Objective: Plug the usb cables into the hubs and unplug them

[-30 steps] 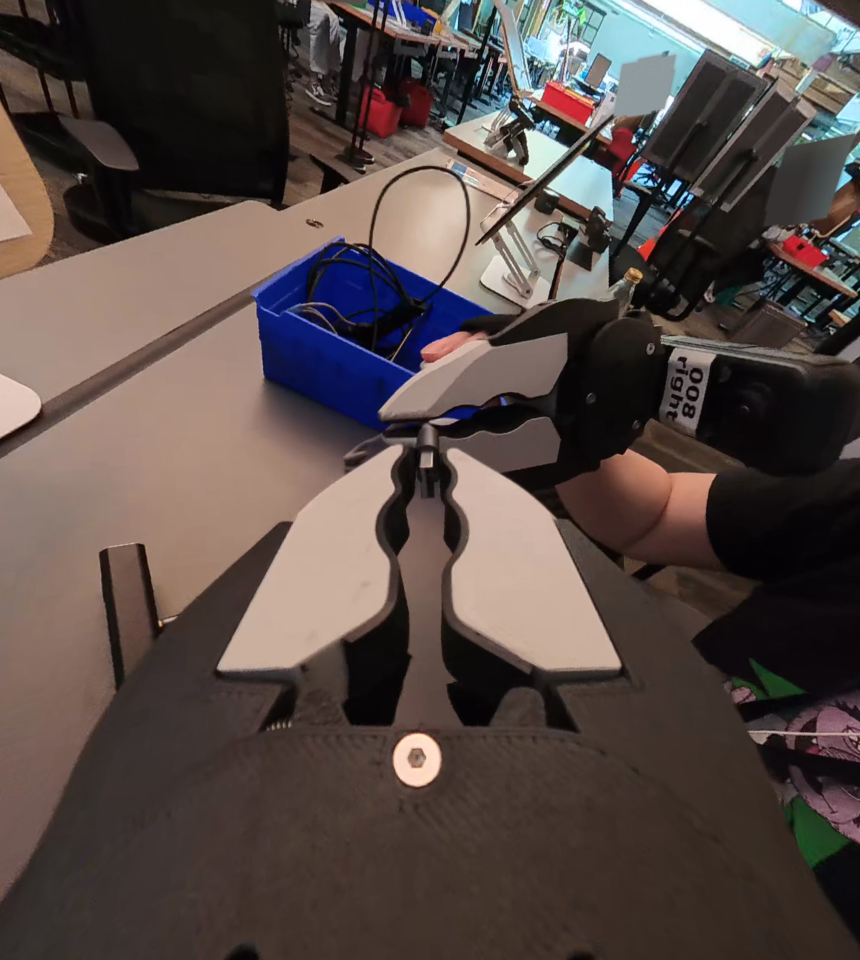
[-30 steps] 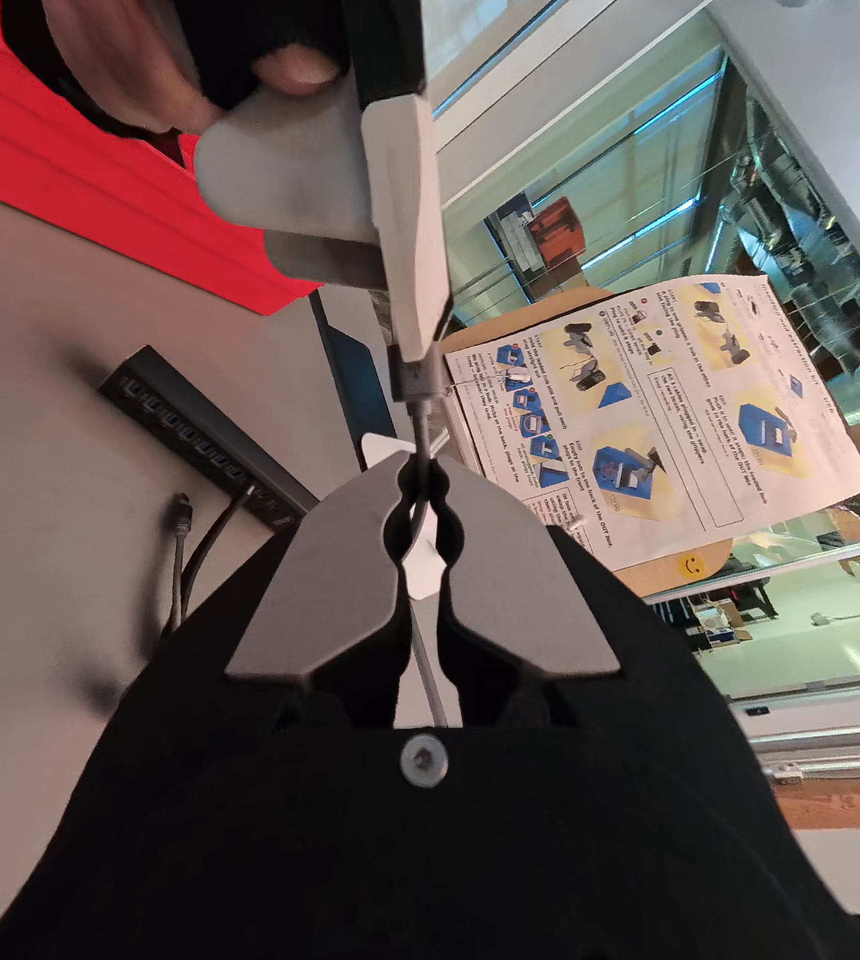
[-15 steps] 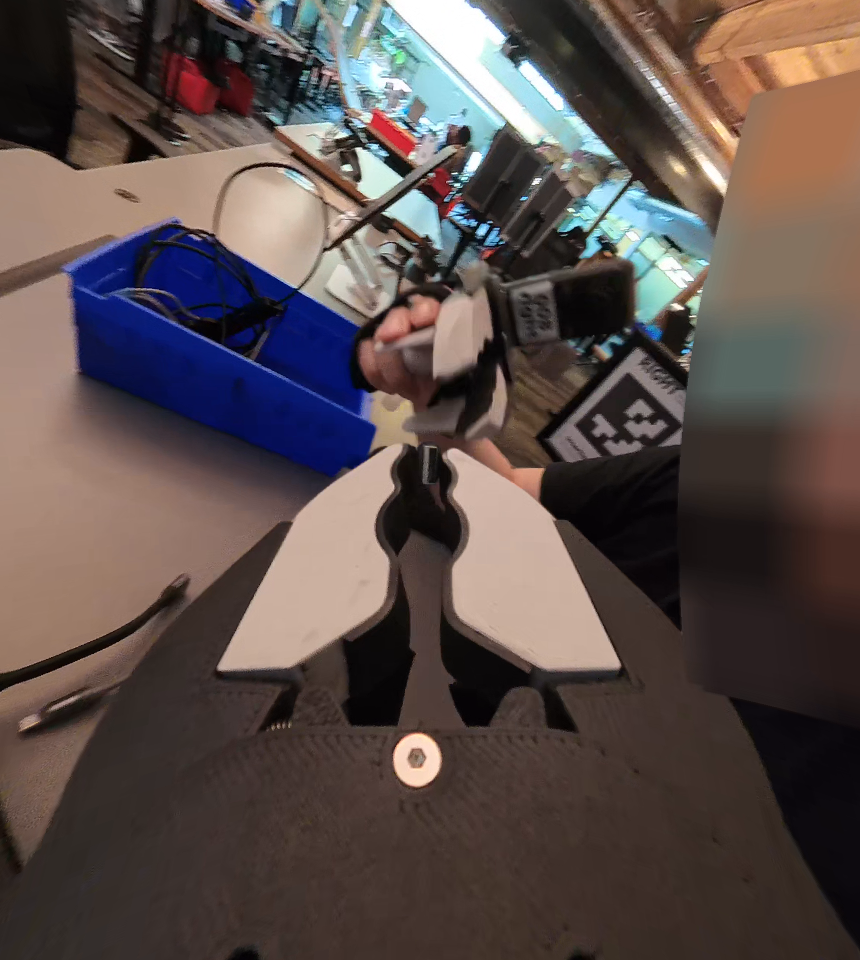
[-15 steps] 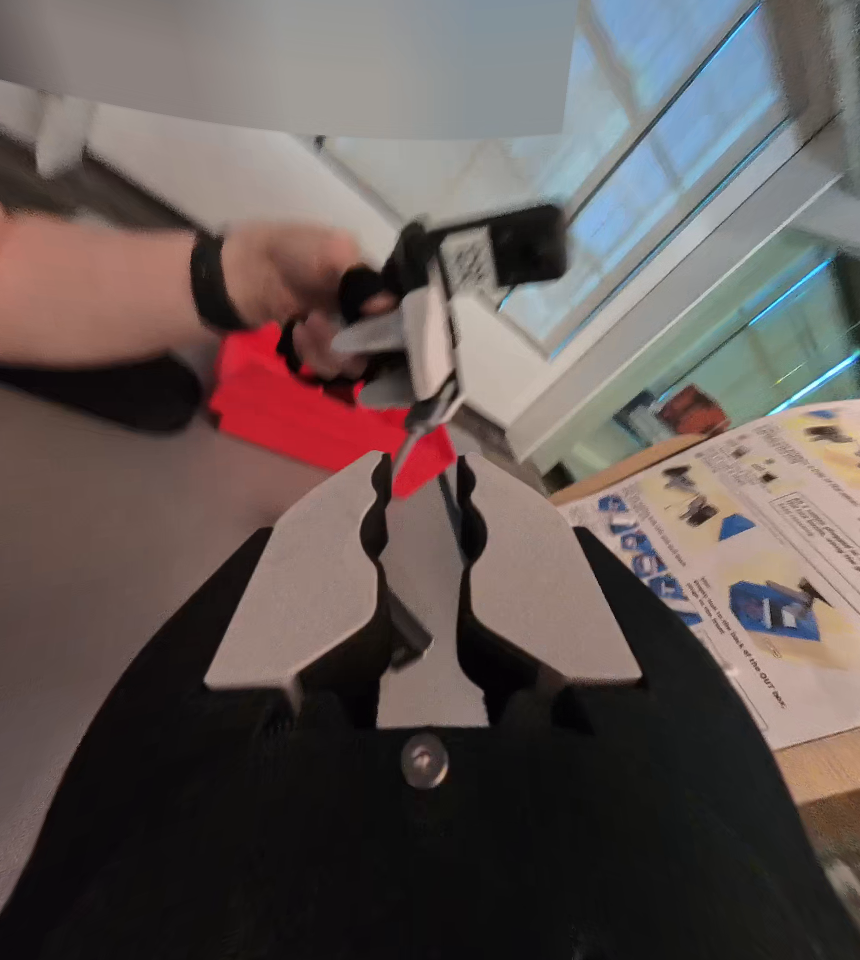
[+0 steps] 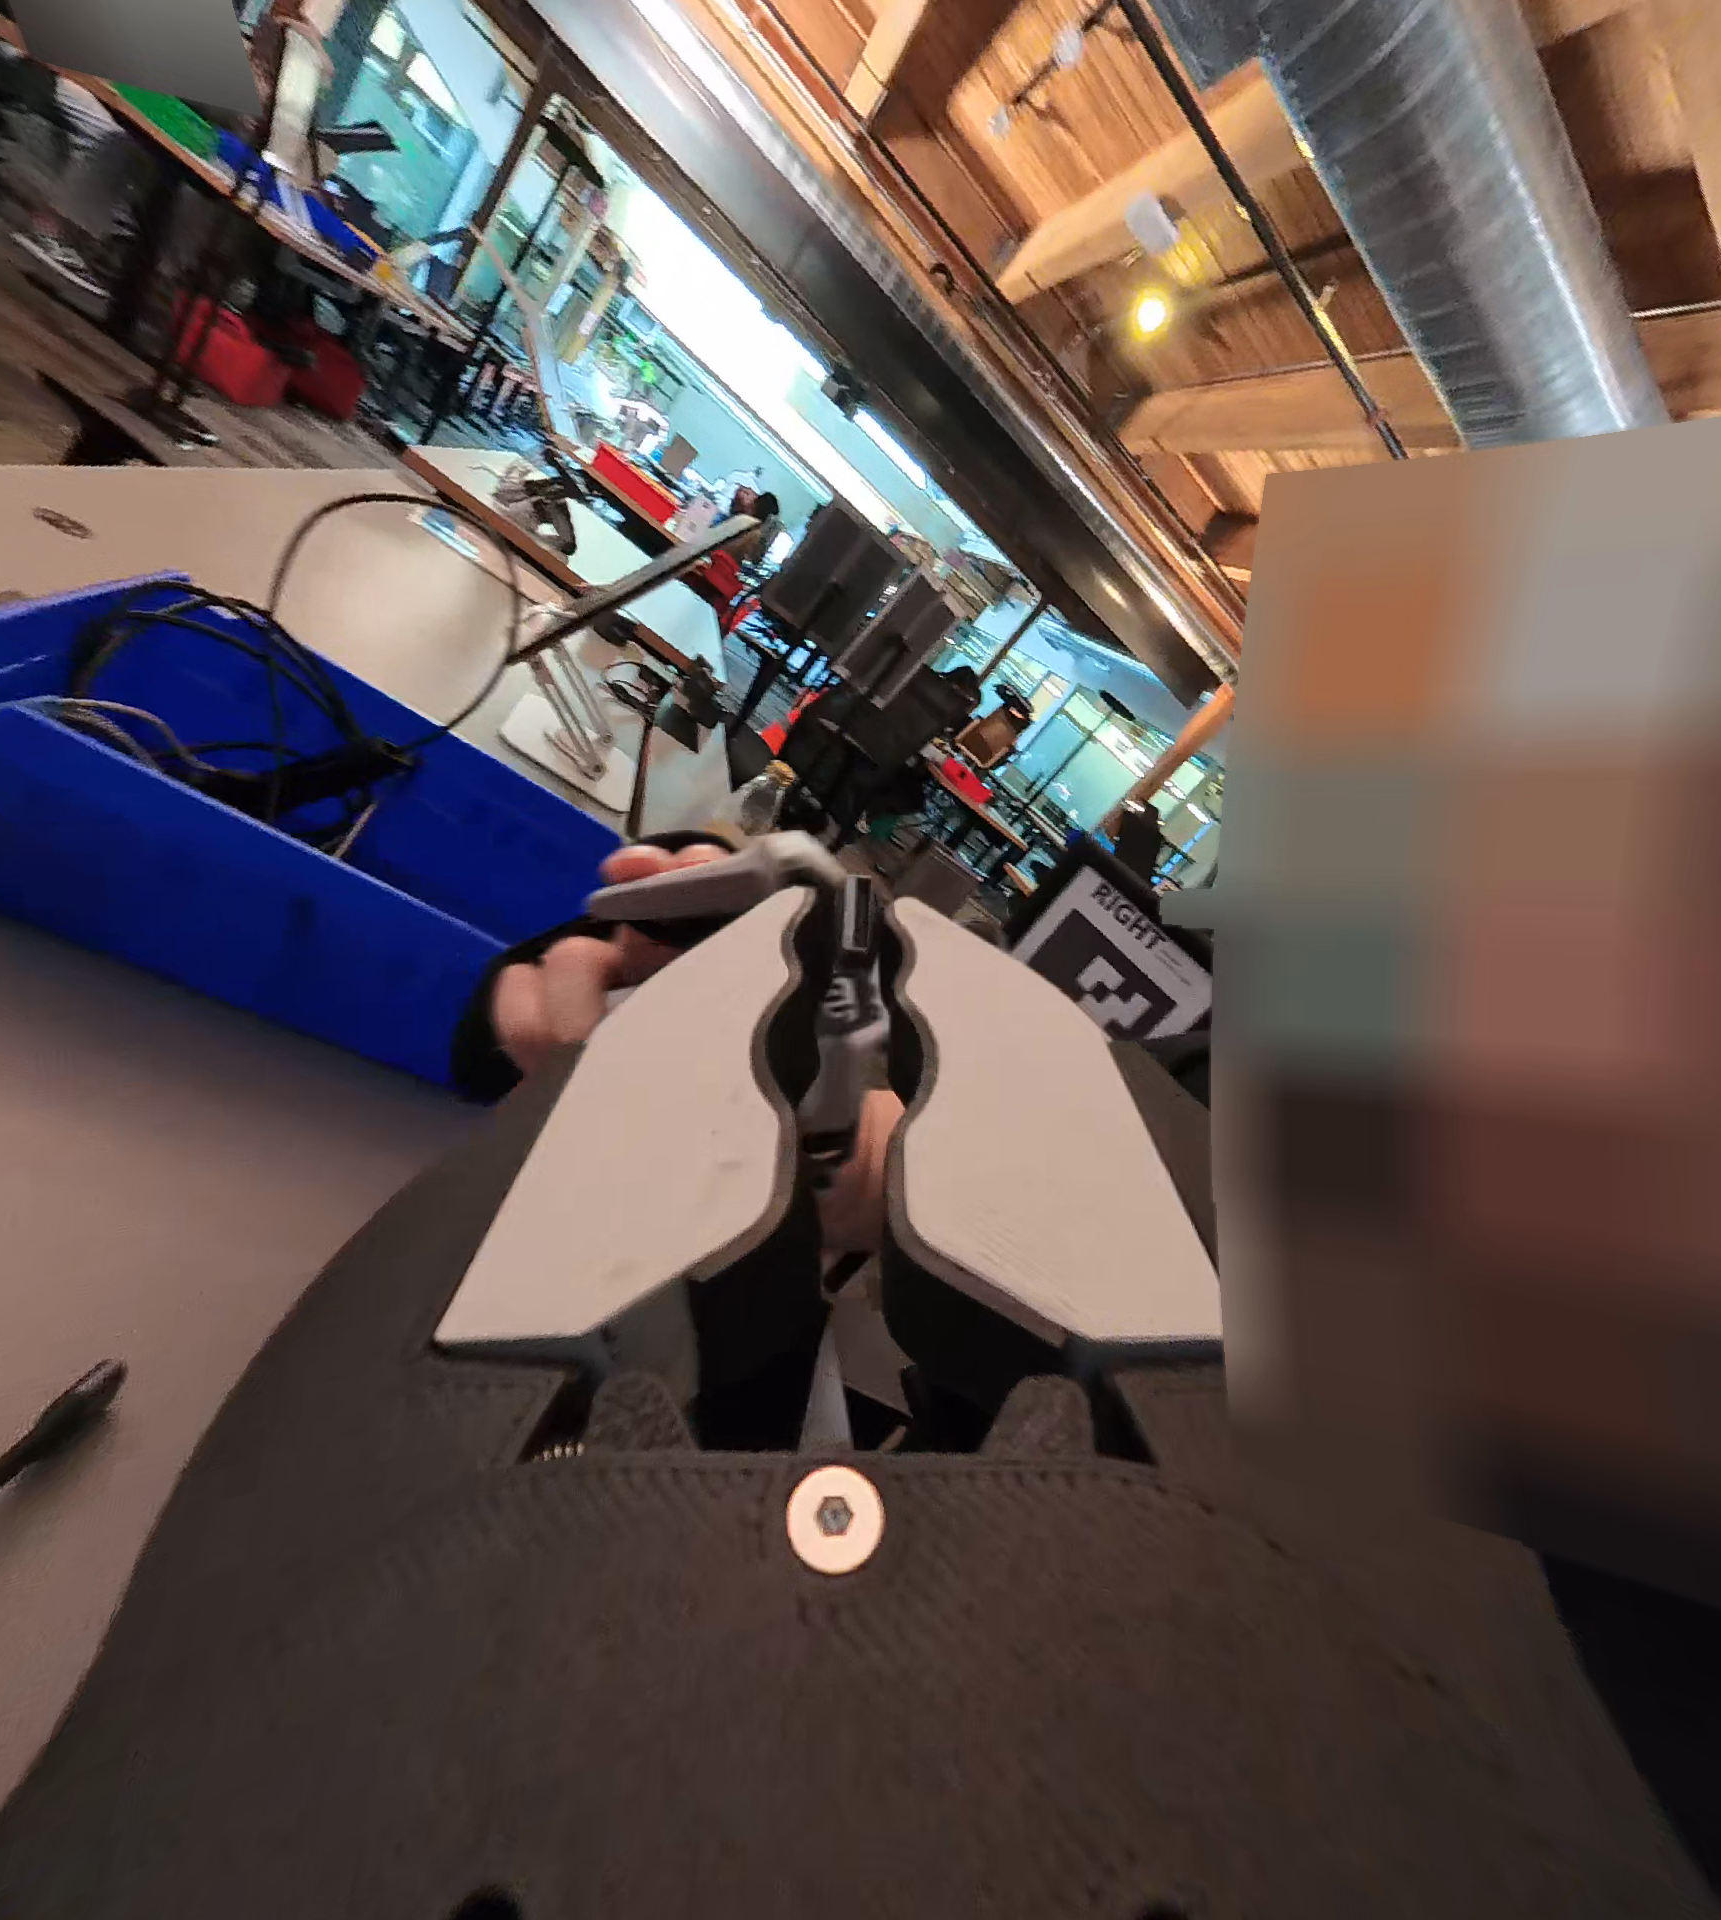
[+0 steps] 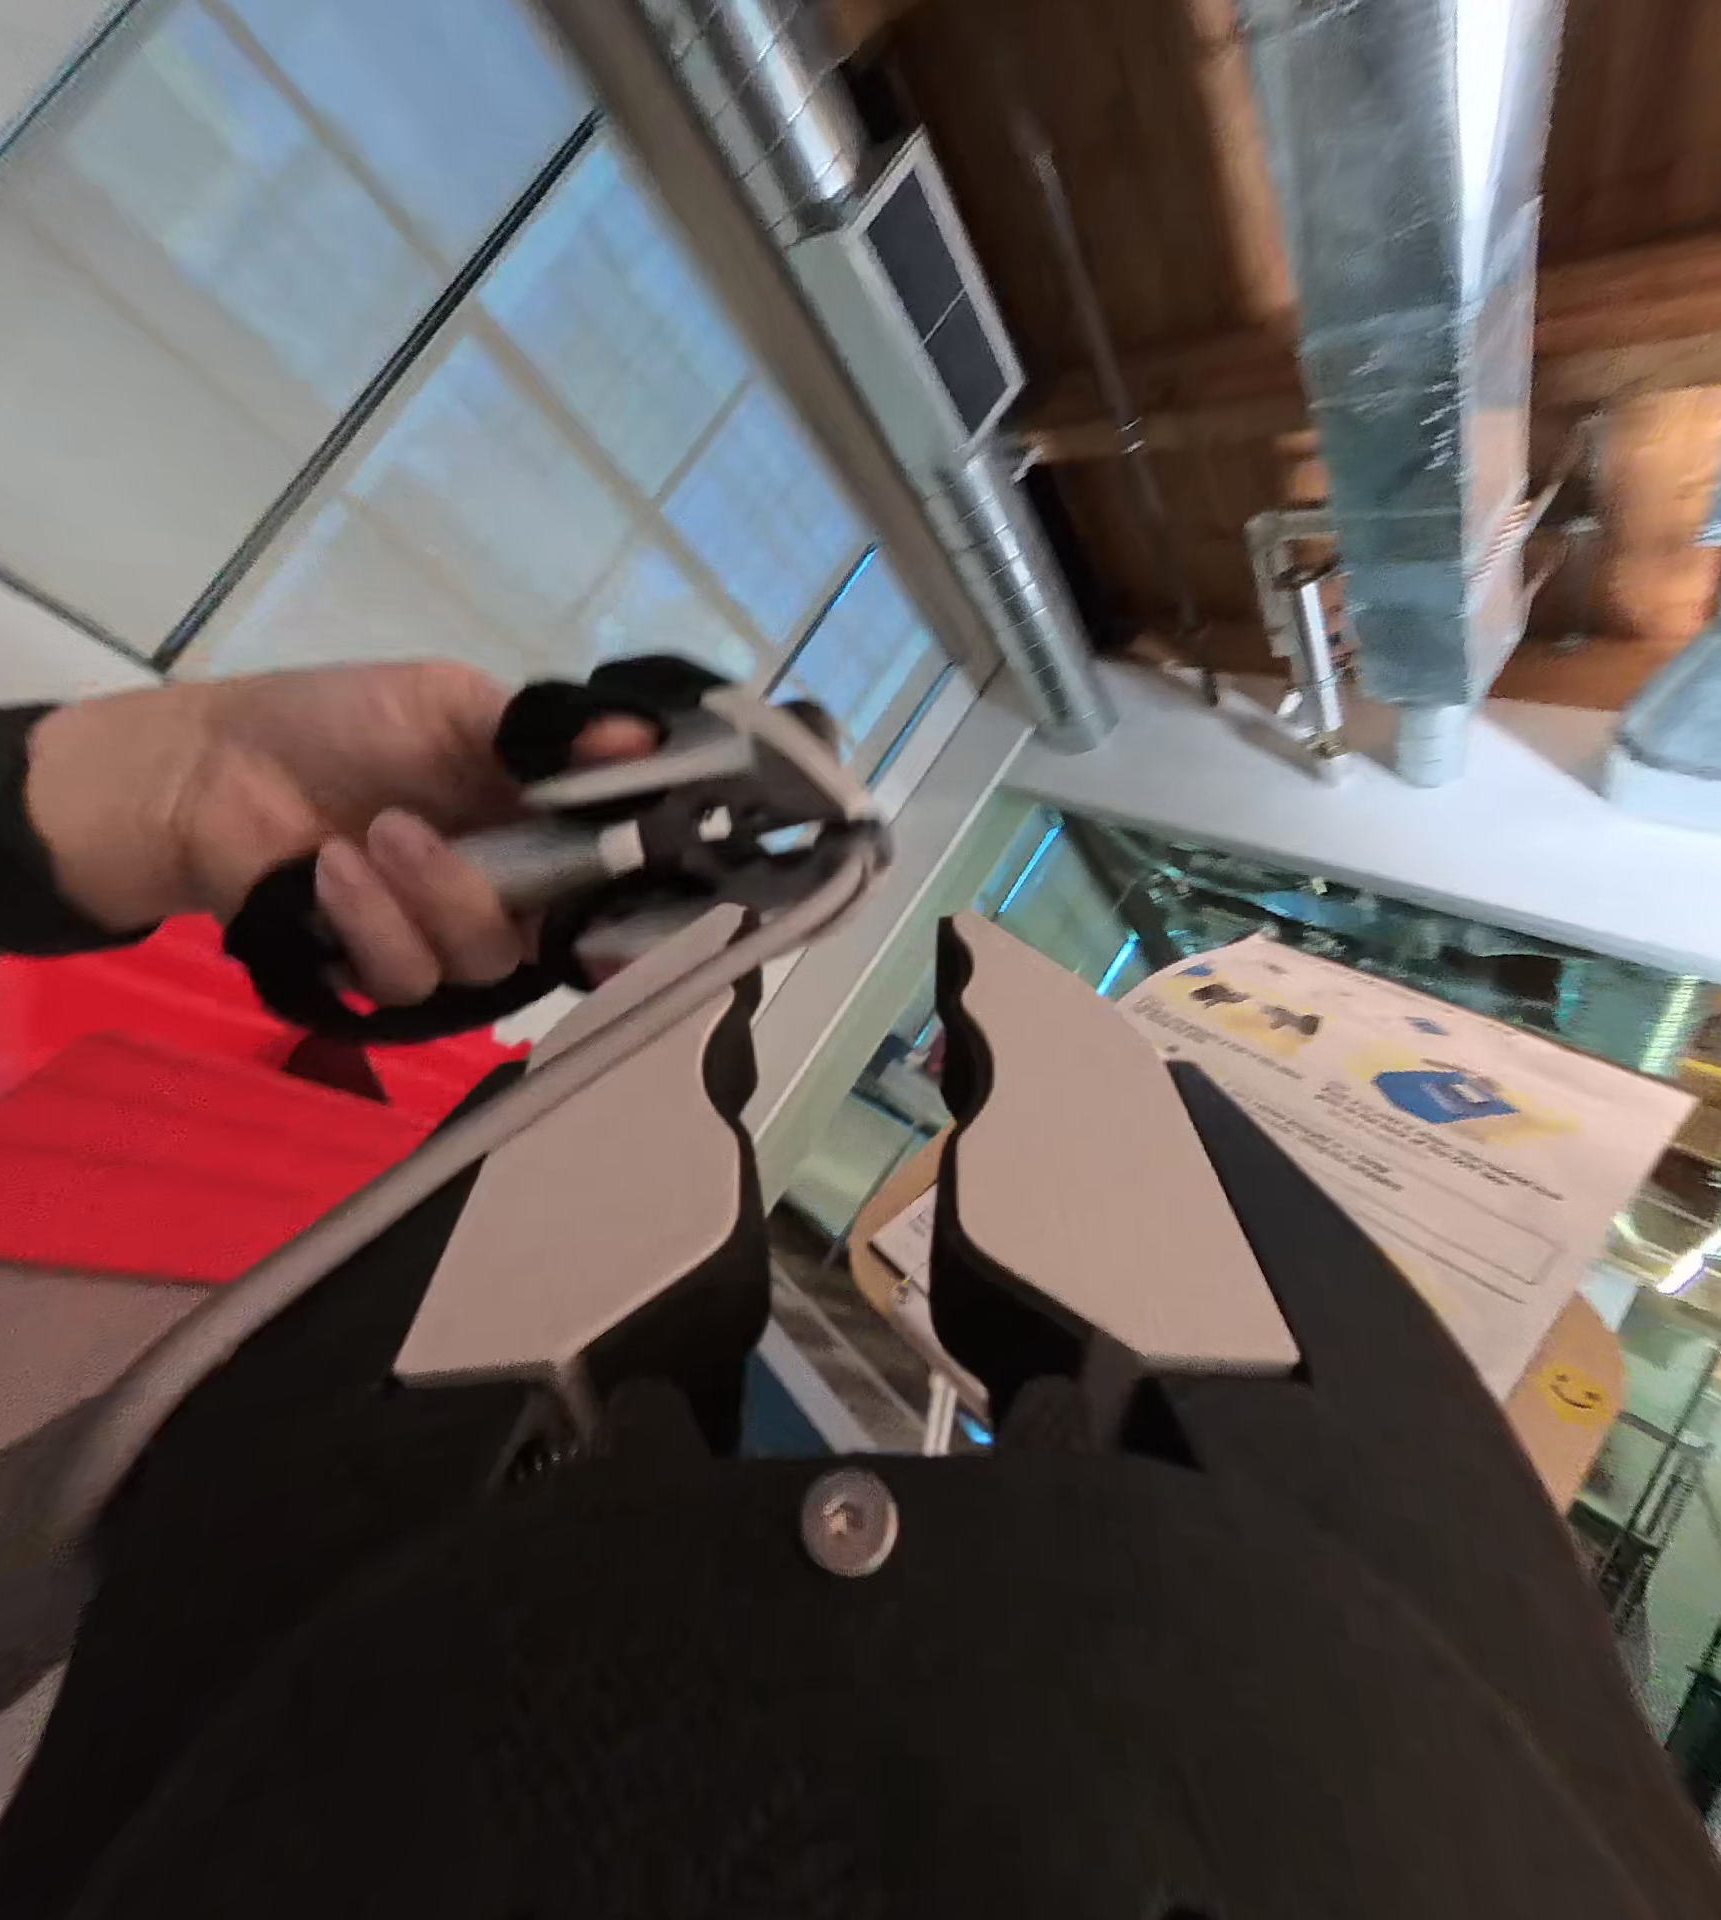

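My left gripper [image 5: 851,904] is shut on a silver USB plug [image 5: 858,920], held in the air with the plug tip poking out past the fingertips. Its grey cable [image 6: 523,1081] trails back from the left gripper [image 6: 835,816] in the right wrist view, passing outside my right gripper's left finger. My right gripper [image 6: 845,935] is open and empty, pointing up at windows and ceiling. In the left wrist view one of its fingers [image 5: 700,888] and the hand holding it show just behind my left fingertips. No hub is in view.
A blue bin [image 5: 212,914] with black cables stands on the grey table [image 5: 108,1195] to the left. A loose black cable end [image 5: 35,1439] lies at the lower left. A red bin [image 6: 160,1143] and an illustrated sheet on cardboard [image 6: 1355,1122] show in the right wrist view. Left and right tips are no more than a few centimetres apart.
My right gripper has opened and let go of the cable. Both grippers have tilted upward, away from the table. The left gripper has kept hold of the plug.
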A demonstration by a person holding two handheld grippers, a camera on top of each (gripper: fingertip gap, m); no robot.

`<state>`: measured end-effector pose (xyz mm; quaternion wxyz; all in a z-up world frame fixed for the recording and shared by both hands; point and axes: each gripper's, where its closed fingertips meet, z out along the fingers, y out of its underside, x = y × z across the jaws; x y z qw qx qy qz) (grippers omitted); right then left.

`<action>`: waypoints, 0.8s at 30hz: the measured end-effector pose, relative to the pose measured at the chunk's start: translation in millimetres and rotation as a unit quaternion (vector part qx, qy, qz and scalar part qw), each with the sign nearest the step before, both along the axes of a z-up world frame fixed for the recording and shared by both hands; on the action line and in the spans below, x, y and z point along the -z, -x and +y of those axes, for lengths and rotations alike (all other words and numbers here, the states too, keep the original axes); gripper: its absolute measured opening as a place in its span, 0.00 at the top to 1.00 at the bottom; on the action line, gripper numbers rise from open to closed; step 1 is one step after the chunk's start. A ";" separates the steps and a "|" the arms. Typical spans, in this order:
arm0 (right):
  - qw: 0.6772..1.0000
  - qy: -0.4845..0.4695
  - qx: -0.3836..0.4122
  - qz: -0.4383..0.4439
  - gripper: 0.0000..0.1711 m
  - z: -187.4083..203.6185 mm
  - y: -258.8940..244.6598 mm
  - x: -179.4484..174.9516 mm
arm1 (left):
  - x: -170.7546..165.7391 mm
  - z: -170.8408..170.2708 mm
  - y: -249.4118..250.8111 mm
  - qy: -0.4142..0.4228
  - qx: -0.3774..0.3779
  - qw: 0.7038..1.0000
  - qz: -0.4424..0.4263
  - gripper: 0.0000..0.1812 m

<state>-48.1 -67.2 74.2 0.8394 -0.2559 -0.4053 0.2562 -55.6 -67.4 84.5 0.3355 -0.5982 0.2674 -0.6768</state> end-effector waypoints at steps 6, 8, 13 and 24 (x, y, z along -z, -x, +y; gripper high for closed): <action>0.998 -0.013 0.050 -0.037 0.92 4.4 0.7 -1.7 | 8.3 11.9 1.7 0.022 -0.024 0.999 0.006 0.96; 0.996 -0.016 0.063 -0.064 0.93 9.4 3.3 2.2 | 10.9 15.6 4.6 0.023 -0.036 0.999 0.016 0.96; 0.992 -0.011 0.076 -0.097 0.93 15.9 6.0 6.6 | 15.5 19.5 5.5 0.017 -0.052 0.998 0.034 0.95; 0.990 -0.006 0.066 -0.126 0.96 17.9 7.0 12.7 | 20.9 18.5 2.1 0.031 -0.037 0.998 0.041 0.95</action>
